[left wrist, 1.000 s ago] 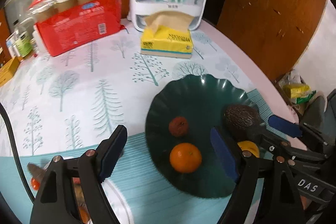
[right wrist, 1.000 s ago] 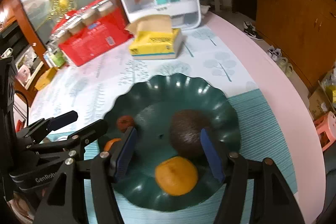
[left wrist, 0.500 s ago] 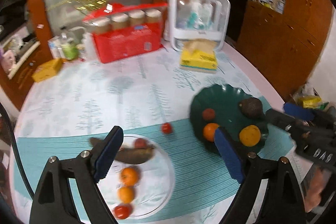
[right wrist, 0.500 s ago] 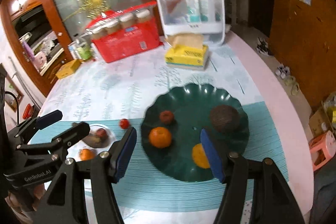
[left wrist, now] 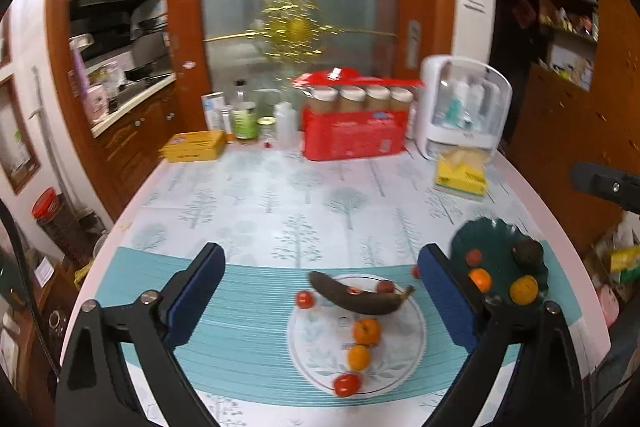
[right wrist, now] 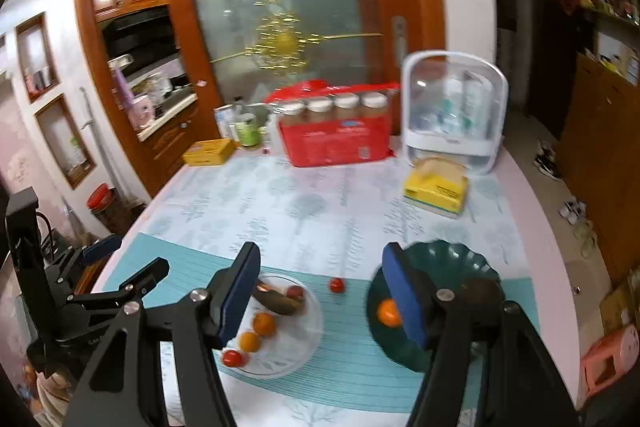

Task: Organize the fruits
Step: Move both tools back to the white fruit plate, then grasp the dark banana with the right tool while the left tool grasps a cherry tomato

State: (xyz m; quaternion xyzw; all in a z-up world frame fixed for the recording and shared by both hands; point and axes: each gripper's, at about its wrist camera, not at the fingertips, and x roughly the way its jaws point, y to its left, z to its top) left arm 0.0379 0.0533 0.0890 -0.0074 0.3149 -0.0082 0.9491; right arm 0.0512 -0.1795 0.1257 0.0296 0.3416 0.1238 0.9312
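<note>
A clear plate (left wrist: 412,347) near the table's front holds a dark banana (left wrist: 356,297), two oranges (left wrist: 366,331) and small red fruits. A dark green scalloped plate (left wrist: 480,239) at the right holds an avocado (left wrist: 528,253), two oranges and a small red fruit. A red fruit (right wrist: 337,284) lies loose between the plates. My left gripper (left wrist: 320,291) is open and empty, high above the clear plate. My right gripper (right wrist: 322,291) is open and empty, high above both plates (right wrist: 312,319) (right wrist: 452,255). The left gripper also shows at the left of the right wrist view (right wrist: 116,263).
A yellow tissue pack (left wrist: 460,173), a white clear-fronted case (left wrist: 464,111), a red pack of jars (left wrist: 354,131), bottles and a yellow box (left wrist: 194,147) stand along the table's far edge. Wooden cabinets stand to the right.
Both grippers have pulled back and up from the green plate, so the whole table shows. The avocado and orange stay on the green plate. Both grippers remain open.
</note>
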